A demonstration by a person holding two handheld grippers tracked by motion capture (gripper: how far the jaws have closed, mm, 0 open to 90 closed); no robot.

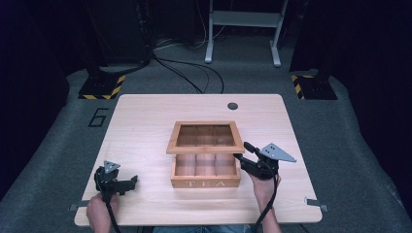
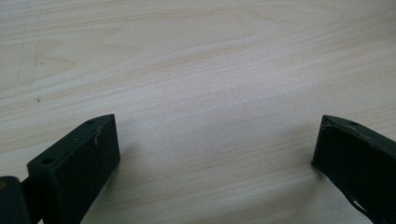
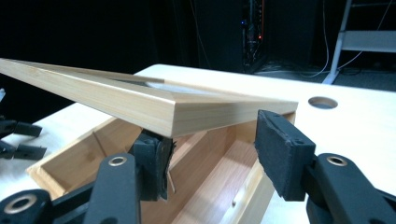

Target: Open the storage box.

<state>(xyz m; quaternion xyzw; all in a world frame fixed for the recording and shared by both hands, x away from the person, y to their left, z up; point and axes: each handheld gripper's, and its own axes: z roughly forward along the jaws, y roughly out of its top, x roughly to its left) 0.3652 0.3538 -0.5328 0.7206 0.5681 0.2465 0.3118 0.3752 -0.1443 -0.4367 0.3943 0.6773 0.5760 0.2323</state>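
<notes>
Raised lid (image 1: 205,137) blocks tea box (image 1: 206,171); left tabletop (image 1: 141,145) open

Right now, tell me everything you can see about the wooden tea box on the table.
The tea box is light wood with TEA lettered on its front, sitting mid-table. Its inside is split by wooden dividers into compartments that look empty. The hinged lid, a wooden frame around a clear pane, is raised partway. The right gripper is at the box's right side, one jaw under the lid's edge, the other outside the wall.

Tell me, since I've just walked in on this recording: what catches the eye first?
A wooden tea box sits mid-table, its windowed lid propped half open. The right gripper is at the box's right side, one jaw under the lid's edge. The left gripper rests open on bare table near the front-left corner.
</notes>
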